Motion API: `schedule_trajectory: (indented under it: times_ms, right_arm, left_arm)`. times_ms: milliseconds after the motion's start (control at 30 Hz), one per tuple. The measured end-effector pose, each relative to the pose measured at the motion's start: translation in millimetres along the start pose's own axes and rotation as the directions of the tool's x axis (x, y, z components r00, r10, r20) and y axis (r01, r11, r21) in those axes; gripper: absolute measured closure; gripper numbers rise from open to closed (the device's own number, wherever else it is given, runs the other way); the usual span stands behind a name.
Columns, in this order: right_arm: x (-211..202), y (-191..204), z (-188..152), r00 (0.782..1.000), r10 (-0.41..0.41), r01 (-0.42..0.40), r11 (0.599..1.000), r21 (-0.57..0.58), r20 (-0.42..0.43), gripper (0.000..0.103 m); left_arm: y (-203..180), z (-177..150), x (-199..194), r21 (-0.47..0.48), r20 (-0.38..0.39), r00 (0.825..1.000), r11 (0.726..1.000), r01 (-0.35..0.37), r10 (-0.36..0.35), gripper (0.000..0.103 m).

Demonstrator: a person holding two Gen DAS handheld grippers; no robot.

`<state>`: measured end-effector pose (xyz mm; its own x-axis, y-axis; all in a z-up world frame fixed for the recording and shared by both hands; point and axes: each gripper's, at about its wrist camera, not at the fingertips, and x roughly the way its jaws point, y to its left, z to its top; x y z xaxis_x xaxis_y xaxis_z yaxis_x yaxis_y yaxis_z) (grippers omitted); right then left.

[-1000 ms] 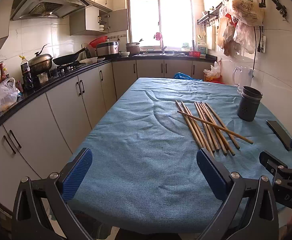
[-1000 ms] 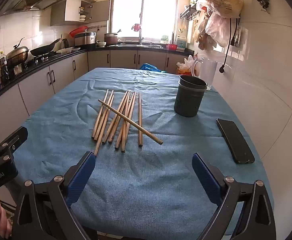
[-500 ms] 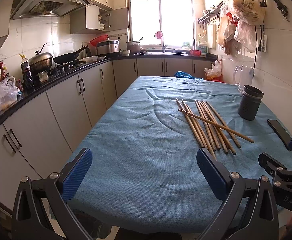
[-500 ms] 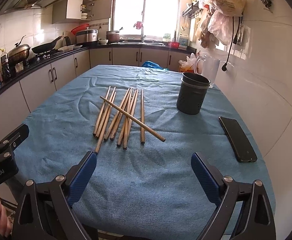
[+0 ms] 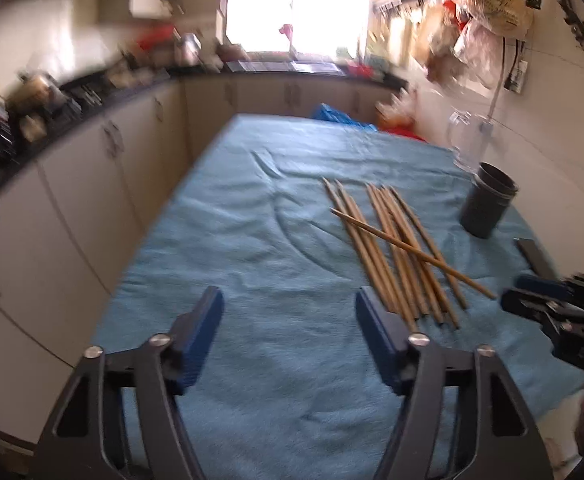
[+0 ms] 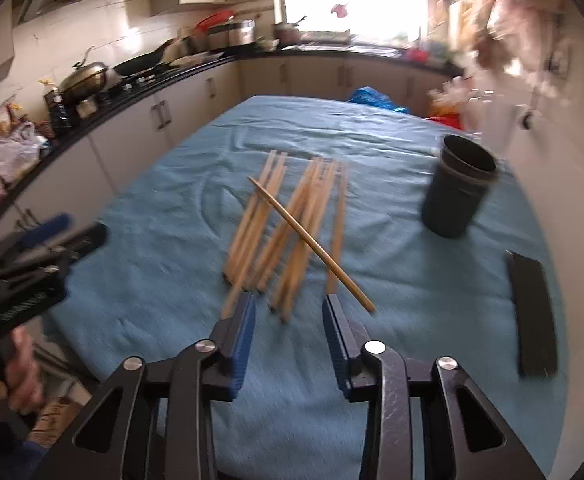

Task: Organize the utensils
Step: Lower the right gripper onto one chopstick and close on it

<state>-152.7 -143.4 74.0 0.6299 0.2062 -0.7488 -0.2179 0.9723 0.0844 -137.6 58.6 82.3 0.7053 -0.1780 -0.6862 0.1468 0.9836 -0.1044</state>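
Table: blue cloth (image 5: 251, 264), kitchen counter (image 6: 139, 84) alongside.
Chopsticks (image 6: 292, 224): mid-cloth, left of dark cup (image 6: 458, 196).
Left gripper (image 5: 287, 320): closing, empty.
Right gripper (image 6: 287, 320): closing, nothing between, just short of chopsticks.

Pale, matt wooden chopsticks (image 6: 292, 232) lie on a soft blue cloth (image 6: 171, 240), faintly creased, that covers the desk. The dark holder cup (image 6: 458, 196) looks like matt plastic, and the phone (image 6: 532, 312) beside it is glossy black.
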Motion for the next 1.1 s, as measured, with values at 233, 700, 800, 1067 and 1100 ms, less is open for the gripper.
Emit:
schedule_trajectory:
  times_ms: [233, 700, 800, 1067, 1100]
  right_arm:
    - [52.6, 12.9, 64.9, 0.983, 0.12, -0.137, 0.984, -0.113, -0.139, 0.079]
    - [164.6, 25.1, 121.6, 0.933, 0.064, -0.148, 0.965, -0.216, -0.353, 0.091]
    - [177.4, 21.9, 121.4, 0.923, 0.061, -0.151, 0.966, -0.211, -0.38, 0.092]
    - [187.7, 12.6, 122.1, 0.916, 0.104, -0.177, 0.972, -0.157, -0.389, 0.096]
    - [186.4, 11.0, 122.3, 0.919, 0.104, -0.171, 0.974, -0.149, -0.38, 0.096]
  left_arm:
    - [20.5, 30.3, 40.2, -0.085, -0.132, 0.983, 0.99, 0.115, -0.125, 0.074]
    - [33.7, 60.3, 88.0, -0.114, -0.204, 0.97, 0.987, 0.109, -0.131, 0.075]
    - [33.5, 64.0, 95.7, -0.104, -0.216, 0.968, 0.989, 0.108, -0.129, 0.075]
    - [29.8, 76.0, 118.7, -0.118, -0.264, 0.953, 0.986, 0.118, -0.146, 0.075]
    - [29.1, 78.2, 122.4, -0.124, -0.273, 0.95, 0.985, 0.122, -0.152, 0.075]
